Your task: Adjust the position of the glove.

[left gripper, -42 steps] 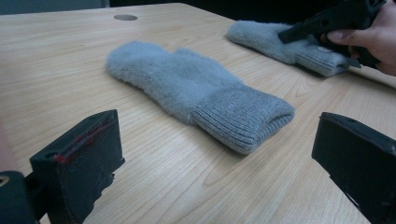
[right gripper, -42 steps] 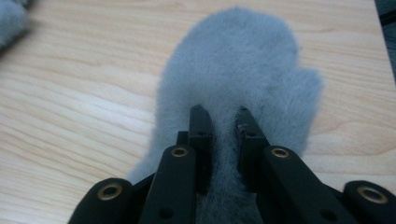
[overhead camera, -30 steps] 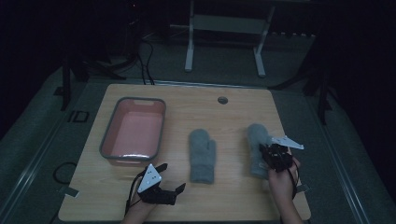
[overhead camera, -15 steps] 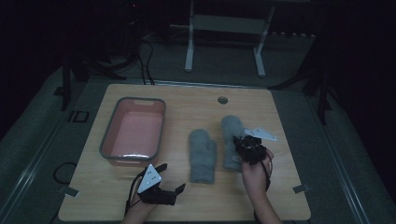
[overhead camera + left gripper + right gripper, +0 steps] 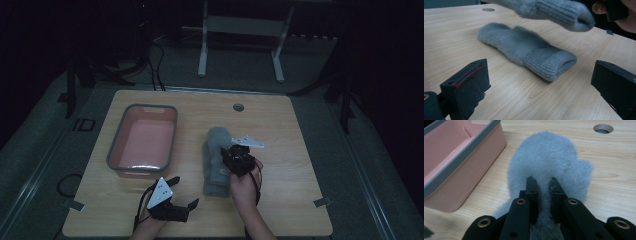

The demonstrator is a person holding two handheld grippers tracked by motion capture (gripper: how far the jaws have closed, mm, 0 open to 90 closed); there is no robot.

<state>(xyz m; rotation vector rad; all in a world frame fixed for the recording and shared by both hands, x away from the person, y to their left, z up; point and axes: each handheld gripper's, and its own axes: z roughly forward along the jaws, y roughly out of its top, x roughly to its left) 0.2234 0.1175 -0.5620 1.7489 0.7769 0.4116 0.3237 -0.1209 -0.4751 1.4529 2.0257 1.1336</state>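
Two grey fluffy mittens are on the light wooden table (image 5: 295,150). One mitten (image 5: 524,47) lies flat in the middle, its ribbed cuff (image 5: 216,184) toward the front edge. My right gripper (image 5: 230,154) is shut on the second mitten (image 5: 549,157), pinching its fluffy body and holding it just above the flat one; from the left gripper view this held mitten (image 5: 554,11) hangs over the other. My left gripper (image 5: 184,191) rests near the front edge, jaws wide open with nothing between them (image 5: 541,87).
A pink tray with a grey rim (image 5: 116,150) stands left of the mittens, close to the held one (image 5: 461,152). A round cable hole (image 5: 238,107) sits near the table's far edge. A desk frame and cables lie on the dark floor beyond.
My right gripper has carried its mitten leftward from the table's right side to above the flat mitten. The left gripper has stayed put.
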